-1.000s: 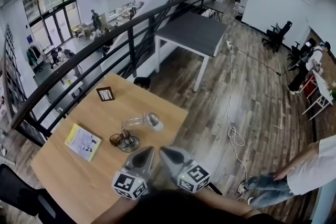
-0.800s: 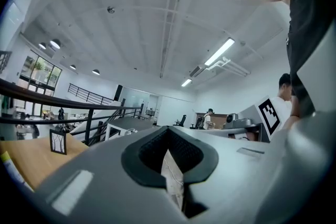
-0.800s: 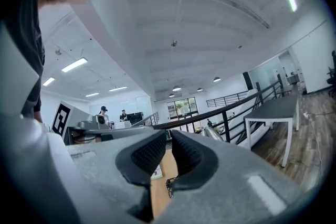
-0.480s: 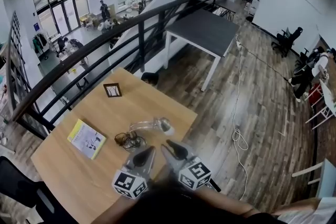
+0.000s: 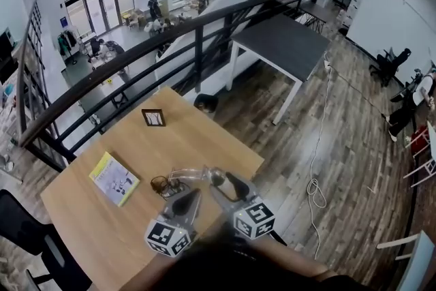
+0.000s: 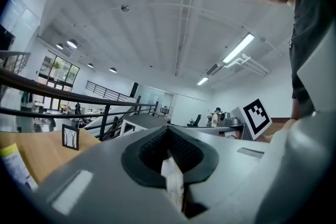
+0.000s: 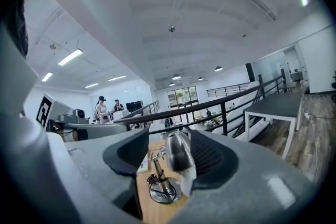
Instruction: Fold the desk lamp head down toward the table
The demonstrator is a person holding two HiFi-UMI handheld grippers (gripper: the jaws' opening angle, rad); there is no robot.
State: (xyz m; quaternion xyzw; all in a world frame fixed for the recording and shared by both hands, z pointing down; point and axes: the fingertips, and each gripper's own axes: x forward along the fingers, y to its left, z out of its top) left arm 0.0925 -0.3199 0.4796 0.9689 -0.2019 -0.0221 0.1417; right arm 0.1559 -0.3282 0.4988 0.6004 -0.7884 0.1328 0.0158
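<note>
Lamp head (image 7: 176,148): stood above the lamp base (image 7: 160,192) on the worktop (image 5: 102,228), not yet folded down, between the right gripper's jaws.
Right gripper (image 7: 167,157): jaws were opening around the head without pressing it, probably to take hold for the downward fold.
Left gripper (image 6: 169,149): jaws pressed together and empty, apparently waiting alongside.
Hard to read: the head view half-hid the lamp head behind the right gripper, and the hinge was unclear.
</note>
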